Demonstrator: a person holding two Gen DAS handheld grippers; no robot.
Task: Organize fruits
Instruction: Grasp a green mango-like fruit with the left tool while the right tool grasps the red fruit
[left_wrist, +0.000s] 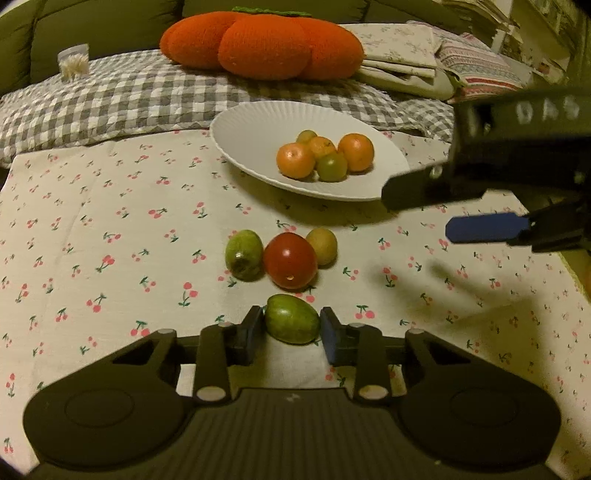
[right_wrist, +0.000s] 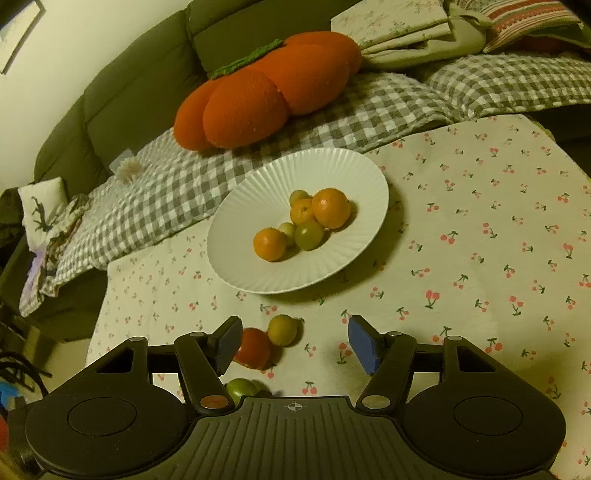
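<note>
Nearest: left gripper, half open, straddling a green fruit lying on the cherry-print cloth; left pad just at the fruit's side, right pad just beside it with a sliver of gap; firm contact not determinable, fruit resting on the cloth.

Right gripper, held above the surface, spread wide, holding nothing; seen from the left wrist view as a dark body with one blue pad entering from the right, near the plate's right rim.

Loose fruit, between the green fruit and the white plate: 
- red tomato, just beyond the green fruit, touching its neighbours on either side. 
- second green fruit, left of the tomato, stem end facing the camera. 
- small yellow-green fruit, right of and slightly behind the tomato.

White plate, ribbed rim, beyond the loose row, resting on the cloth. Contents, clustered toward its right half: 
- three oranges, packed together. 
- one green fruit among them, at the front. 
- further small yellowish-green fruit at the back of the cluster; a second such piece visible only from the right wrist view.

Beyond the plate: grey checked blanket, carrying an orange pumpkin-shaped cushion with green knitted top. Right of the cushion: folded floral linens. Behind all: olive sofa back.
</note>
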